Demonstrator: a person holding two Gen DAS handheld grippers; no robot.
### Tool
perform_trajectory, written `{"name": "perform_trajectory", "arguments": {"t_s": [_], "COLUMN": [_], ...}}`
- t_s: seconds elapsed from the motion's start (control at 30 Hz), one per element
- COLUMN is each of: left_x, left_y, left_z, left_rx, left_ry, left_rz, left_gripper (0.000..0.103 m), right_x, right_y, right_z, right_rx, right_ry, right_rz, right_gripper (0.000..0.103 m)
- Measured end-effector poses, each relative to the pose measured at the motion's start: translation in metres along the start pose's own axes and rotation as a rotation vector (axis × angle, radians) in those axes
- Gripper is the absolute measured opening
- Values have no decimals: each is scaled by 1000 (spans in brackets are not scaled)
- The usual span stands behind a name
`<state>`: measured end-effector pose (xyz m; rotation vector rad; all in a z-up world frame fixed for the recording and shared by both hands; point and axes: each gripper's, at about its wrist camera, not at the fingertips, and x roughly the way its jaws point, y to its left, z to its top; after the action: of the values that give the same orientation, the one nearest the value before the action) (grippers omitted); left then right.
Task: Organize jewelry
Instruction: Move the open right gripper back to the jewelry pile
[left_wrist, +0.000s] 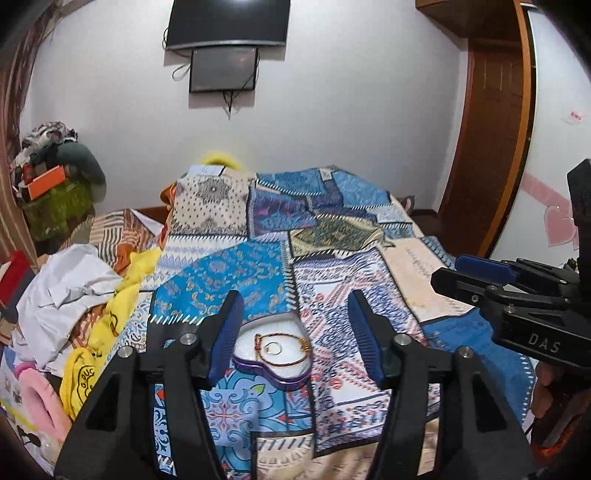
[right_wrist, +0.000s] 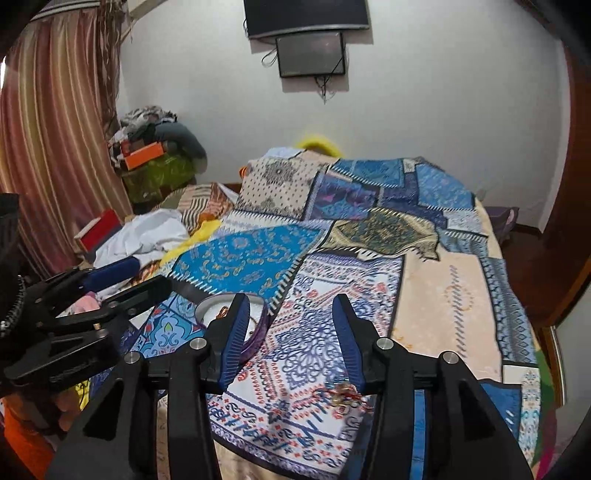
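Jewelry box (left_wrist: 275, 354) amid bedspread (left_wrist: 369, 295) clutter

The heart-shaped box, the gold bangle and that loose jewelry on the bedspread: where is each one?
heart-shaped box (left_wrist: 291, 384): left wrist view, purple side wall.
gold bangle (left_wrist: 284, 360): left wrist view, its near curve inside the box.
loose jewelry (right_wrist: 341, 397): right wrist view, middle of the small blurred cluster.
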<state>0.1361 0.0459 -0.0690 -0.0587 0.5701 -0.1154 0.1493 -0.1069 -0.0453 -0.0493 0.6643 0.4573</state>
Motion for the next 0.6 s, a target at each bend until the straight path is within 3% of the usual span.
{"name": "perform_trajectory", "arguments": {"t_s": [0.23,0.6], "left_x": [-5,36], "left_y": [-25,-71], "left_z": [3,-12], "left_rx": [18,53], "left_ry": [-10,100], "left_rz": [-21,-77], "left_gripper": [66,66], "right_x": [-25,-33], "right_y": [-25,-76], "right_z": [-4,-31], "right_rx": [33,100], "right_ry": [-50,-14], "right_rz": [-38,-107], "right_gripper": [44,45]}}
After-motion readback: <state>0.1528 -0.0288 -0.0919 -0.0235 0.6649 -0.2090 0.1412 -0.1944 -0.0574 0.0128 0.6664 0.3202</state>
